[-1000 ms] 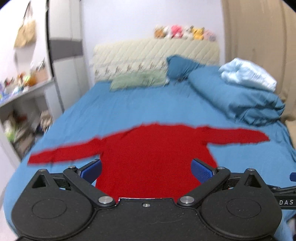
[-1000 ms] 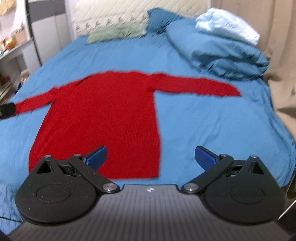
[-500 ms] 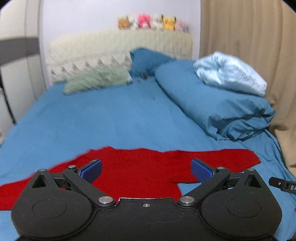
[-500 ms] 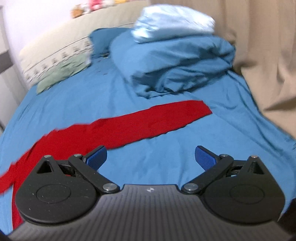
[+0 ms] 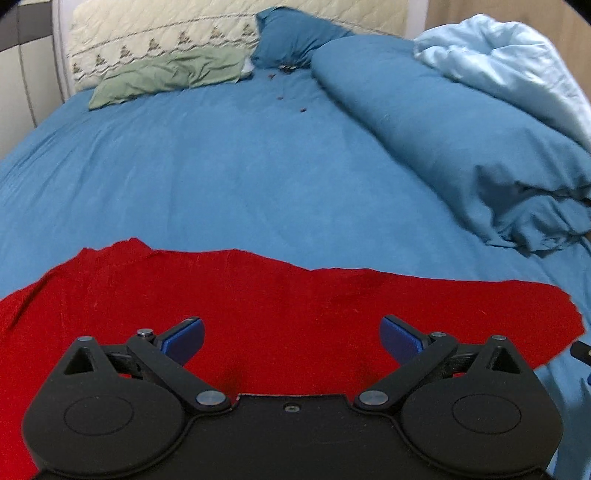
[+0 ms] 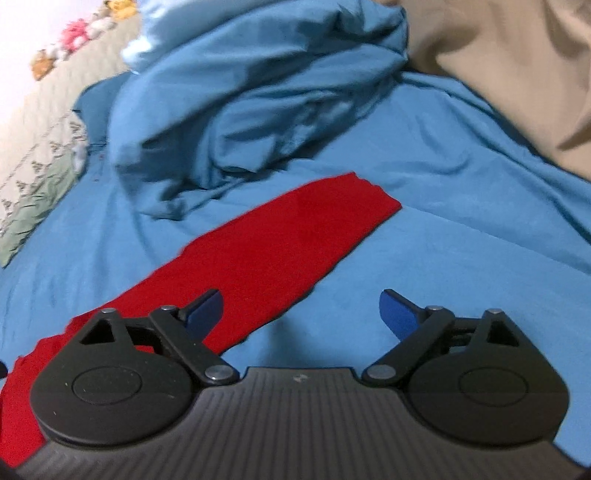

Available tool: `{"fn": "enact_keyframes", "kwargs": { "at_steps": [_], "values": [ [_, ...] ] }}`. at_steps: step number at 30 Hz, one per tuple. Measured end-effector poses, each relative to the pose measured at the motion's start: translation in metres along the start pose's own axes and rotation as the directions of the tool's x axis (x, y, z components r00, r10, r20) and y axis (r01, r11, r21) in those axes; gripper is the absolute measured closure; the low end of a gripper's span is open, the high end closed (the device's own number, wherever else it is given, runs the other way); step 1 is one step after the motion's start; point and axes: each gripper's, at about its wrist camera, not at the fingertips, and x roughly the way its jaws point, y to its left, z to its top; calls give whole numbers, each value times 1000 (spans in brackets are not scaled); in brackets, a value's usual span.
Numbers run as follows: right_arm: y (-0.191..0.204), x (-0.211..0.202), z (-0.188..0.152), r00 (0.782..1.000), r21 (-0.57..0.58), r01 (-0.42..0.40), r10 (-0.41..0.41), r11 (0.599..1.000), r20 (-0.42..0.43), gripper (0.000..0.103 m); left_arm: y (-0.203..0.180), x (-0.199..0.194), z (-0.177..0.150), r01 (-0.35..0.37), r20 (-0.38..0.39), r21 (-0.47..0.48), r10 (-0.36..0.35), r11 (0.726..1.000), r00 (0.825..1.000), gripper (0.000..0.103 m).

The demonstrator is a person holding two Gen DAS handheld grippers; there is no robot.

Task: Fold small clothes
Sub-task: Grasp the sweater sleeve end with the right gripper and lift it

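So there's a red long-sleeved top (image 5: 280, 317) spread flat on the blue bed sheet (image 5: 221, 177), one sleeve (image 6: 280, 243) stretched straight out toward the bunched-up blue duvet (image 6: 258, 110). The left tool (image 5: 291, 338) is low over the shoulder area of the top, blue pads spread wide apart, nothing between them. The right tool (image 6: 301, 310) is just as wide open and empty too; its left pad (image 6: 205, 310) sits over the near edge of the sleeve, while the right pad (image 6: 399, 312) is over bare sheet. Can't tell if either one touches the fabric. Up by the headboard (image 5: 166, 33) there's a green pillow (image 5: 173, 75), and a pale blue blanket (image 5: 506, 62) is piled on the duvet
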Motion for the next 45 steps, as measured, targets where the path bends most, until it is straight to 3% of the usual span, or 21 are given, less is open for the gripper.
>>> {"fn": "enact_keyframes", "kwargs": {
  "at_steps": [4, 8, 13, 17, 18, 20, 25, 30, 32, 35, 39, 40, 42, 45],
  "values": [
    [-8, 28, 9, 999, 18, 8, -8, 1000, -39, 5, -8, 18, 5, -51, -77, -46, 48, 998, 996, 1],
    [-9, 56, 21, 996, 36, 0, 4, 999, -91, 17, -38, 27, 26, -130, -82, 44, 133, 991, 988, 1],
    [-3, 78, 33, 995, 28, 41, -38, 999, -96, 33, -61, 45, 43, -103, -116, 89, 113, 991, 987, 0],
    [-1, 85, 42, 991, 29, 100, -97, 995, -92, 57, -56, 67, 44, -90, -153, 88, 103, 992, 983, 0],
    [-1, 85, 43, 991, 24, 102, -99, 995, -91, 69, -52, 74, 43, -87, -169, 89, 102, 992, 980, 0],
    [0, 86, 48, 991, 9, 102, -101, 995, -87, 78, -45, 87, 44, -83, -190, 91, 99, 992, 977, 0],
    [14, 69, 60, 997, -8, 66, -67, 998, -46, 80, -13, 88, 42, -69, -163, 60, 78, 996, 983, 0],
    [70, 14, 74, 992, -63, -115, 118, 991, 45, 81, 35, 59, 53, -43, -138, 13, 44, 999, 989, 0],
    [109, -9, 75, 973, -103, -215, 222, 971, 62, 81, 62, 41, 61, -58, -112, 2, 58, 998, 992, 0],
    [179, -37, 64, 918, -172, -382, 395, 908, 45, 81, 112, 16, 69, -104, -82, -34, 100, 994, 992, 0],
    [275, -51, 19, 812, -261, -575, 579, 775, -69, 81, 189, -10, 67, -154, -70, -121, 147, 981, 987, 0],
    [299, -50, -1, 787, -286, -610, 607, 739, -112, 81, 206, -14, 64, -169, -73, -136, 160, 976, 984, 0],
    [336, -43, -41, 761, -323, -644, 621, 693, -187, 81, 237, -17, 56, -197, -89, -157, 185, 968, 979, 0],
    [377, -21, -112, 757, -384, -653, 578, 653, -304, 81, 276, -12, 40, -223, -135, -174, 201, 959, 970, 0]
  ]
}}
